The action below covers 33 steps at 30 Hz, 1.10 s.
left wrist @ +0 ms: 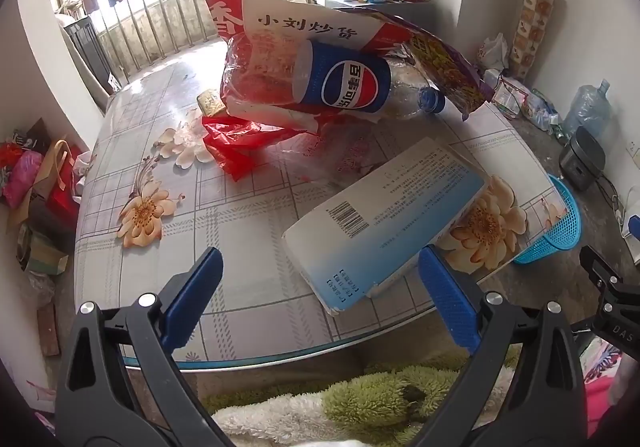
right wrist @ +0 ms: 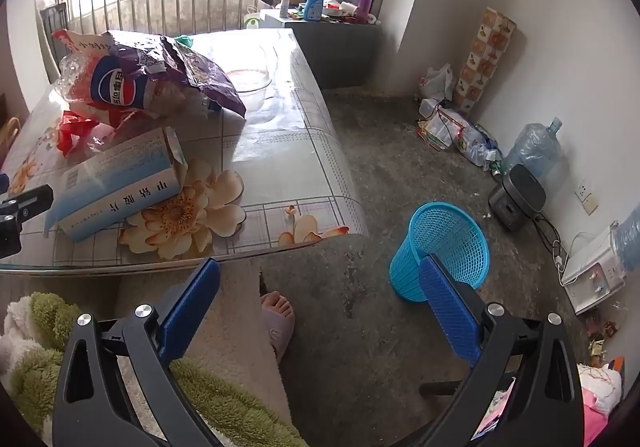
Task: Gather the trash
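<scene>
Your left gripper (left wrist: 320, 287) and right gripper (right wrist: 320, 299) both hang with jaws spread wide and nothing between them. The trash sits on the table (left wrist: 240, 247): a crushed Pepsi bottle (left wrist: 352, 83) half buried between a red-and-white snack bag (left wrist: 280, 31) and a purple bag (left wrist: 444, 67), its base hidden. A pale blue carton (left wrist: 384, 219) lies nearer, overhanging the table edge. The blue mesh basket (right wrist: 444, 247) stands on the concrete floor, partly behind your right jaw.

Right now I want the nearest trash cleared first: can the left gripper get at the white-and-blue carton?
Probably yes. The left gripper is open and empty, and the carton lies flat near the table edge just ahead of it, with nothing between.
</scene>
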Tool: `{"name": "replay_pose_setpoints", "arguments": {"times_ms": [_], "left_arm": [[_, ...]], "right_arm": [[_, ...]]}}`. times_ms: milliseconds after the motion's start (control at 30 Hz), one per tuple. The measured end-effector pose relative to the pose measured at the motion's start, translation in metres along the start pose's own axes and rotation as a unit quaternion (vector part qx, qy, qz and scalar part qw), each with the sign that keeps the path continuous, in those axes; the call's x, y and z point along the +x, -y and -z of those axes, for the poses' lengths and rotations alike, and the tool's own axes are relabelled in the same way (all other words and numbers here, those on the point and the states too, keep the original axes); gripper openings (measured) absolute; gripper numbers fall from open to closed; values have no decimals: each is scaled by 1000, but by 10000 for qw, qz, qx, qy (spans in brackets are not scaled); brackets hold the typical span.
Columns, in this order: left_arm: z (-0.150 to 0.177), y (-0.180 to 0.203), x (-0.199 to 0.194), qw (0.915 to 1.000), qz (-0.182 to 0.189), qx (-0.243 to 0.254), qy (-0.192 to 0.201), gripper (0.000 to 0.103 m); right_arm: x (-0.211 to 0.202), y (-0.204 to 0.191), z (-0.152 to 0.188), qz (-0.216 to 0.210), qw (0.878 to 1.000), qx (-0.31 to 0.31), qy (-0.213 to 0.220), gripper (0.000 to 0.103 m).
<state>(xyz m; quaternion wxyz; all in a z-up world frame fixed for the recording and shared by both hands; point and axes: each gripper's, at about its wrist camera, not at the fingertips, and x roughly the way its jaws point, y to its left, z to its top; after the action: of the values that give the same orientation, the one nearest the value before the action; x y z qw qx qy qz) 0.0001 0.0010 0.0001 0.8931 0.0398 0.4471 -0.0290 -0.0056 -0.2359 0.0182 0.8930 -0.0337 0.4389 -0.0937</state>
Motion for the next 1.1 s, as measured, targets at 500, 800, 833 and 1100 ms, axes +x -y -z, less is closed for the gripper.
{"name": "replay_pose_setpoints", "arguments": {"times_ms": [500, 800, 833, 1100], "left_arm": [[-1, 8, -5, 9999, 36, 102, 29, 94], [-2, 8, -5, 9999, 36, 106, 33, 94], [-2, 8, -5, 9999, 31, 104, 32, 94], [-1, 8, -5, 9999, 35, 106, 20, 94]], "right_arm": [[-4, 2, -3, 8, 10000, 48, 30, 97], [-2, 3, -3, 29, 10000, 42, 36, 97], [-2, 4, -4, 32, 10000, 48, 33, 97], [-4, 4, -2, 27, 10000, 51, 40, 97]]}}
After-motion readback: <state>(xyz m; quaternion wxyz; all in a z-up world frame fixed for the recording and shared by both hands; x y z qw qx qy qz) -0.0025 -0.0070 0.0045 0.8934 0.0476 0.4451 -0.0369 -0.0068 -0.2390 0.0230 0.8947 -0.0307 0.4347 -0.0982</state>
